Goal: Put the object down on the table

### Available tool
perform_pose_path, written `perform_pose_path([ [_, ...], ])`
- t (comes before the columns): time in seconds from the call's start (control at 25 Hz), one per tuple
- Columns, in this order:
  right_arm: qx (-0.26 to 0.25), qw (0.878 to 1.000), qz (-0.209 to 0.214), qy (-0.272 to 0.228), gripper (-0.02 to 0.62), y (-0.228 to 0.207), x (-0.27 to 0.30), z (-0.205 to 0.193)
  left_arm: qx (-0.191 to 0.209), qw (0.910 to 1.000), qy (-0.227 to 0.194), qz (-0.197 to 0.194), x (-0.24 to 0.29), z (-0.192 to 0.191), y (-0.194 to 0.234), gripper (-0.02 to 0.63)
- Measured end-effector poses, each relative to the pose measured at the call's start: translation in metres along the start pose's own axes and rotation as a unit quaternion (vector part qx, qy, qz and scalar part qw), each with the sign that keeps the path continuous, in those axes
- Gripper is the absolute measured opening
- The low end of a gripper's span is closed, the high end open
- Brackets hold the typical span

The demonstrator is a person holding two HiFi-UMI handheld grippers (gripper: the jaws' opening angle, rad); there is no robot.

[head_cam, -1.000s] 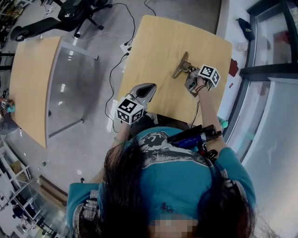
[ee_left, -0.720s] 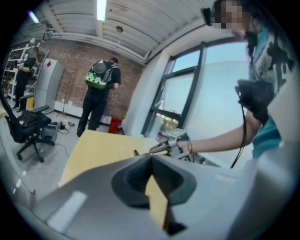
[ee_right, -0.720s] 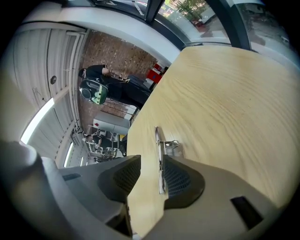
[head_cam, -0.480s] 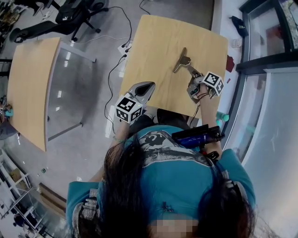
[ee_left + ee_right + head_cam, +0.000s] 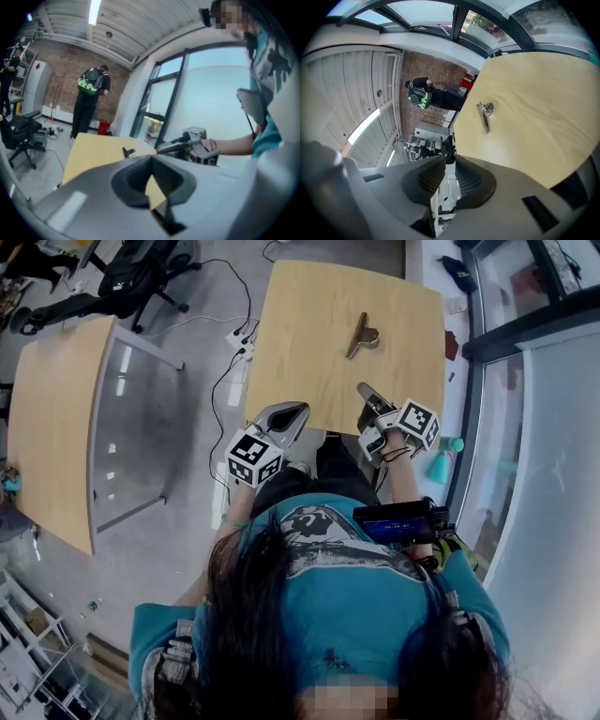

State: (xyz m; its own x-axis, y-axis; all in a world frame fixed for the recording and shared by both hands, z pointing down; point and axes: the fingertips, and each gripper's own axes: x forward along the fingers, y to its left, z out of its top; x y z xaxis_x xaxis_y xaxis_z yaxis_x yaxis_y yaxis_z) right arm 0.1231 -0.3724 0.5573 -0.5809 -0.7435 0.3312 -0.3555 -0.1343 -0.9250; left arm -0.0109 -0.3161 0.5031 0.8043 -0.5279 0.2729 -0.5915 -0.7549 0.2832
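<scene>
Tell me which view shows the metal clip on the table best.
The right gripper view: the clip lies largest and sharpest on the table, handles distinct. The head view shows it whole from above but smaller; the left gripper view shows only a small dark shape.

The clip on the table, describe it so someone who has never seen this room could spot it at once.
Two light wooden tables stand here; take the table beside the glass wall. Near its middle lies a dark metal clip, the only thing resting on that tabletop.
</scene>
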Motion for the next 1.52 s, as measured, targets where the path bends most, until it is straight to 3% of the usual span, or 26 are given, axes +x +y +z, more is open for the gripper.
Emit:
perform_pose_path([
  [0.4, 0.028, 0.999, -0.006, -0.017, 0.028, 0.001, -0.061, -0.124, 0.005, 0.9984, 0.006, -0.056, -0.073, -0.028, -0.046, 0.003],
  [0.76, 0.025, 0.999, -0.022, -0.033, 0.026, -0.012, -0.117, -0.158, 0.004, 0.9946, 0.005, -0.104, -0.07, -0.047, -0.091, 0.003],
  [0.96, 0.019, 0.999, -0.028, -0.035, 0.026, -0.025, -0.164, -0.169, 0.008, 0.9933, 0.004, -0.115, -0.064, -0.054, -0.135, 0.003],
  [1.24, 0.017, 1.0, -0.019, 0.003, 0.026, -0.038, -0.215, -0.222, 0.003, 0.9911, 0.019, -0.132, -0.072, -0.087, -0.21, 0.003],
  [1.52, 0.014, 1.0, 0.001, 0.018, 0.026, -0.056, -0.292, -0.276, 0.001, 0.9941, 0.027, -0.105, -0.114, -0.14, -0.294, 0.003],
])
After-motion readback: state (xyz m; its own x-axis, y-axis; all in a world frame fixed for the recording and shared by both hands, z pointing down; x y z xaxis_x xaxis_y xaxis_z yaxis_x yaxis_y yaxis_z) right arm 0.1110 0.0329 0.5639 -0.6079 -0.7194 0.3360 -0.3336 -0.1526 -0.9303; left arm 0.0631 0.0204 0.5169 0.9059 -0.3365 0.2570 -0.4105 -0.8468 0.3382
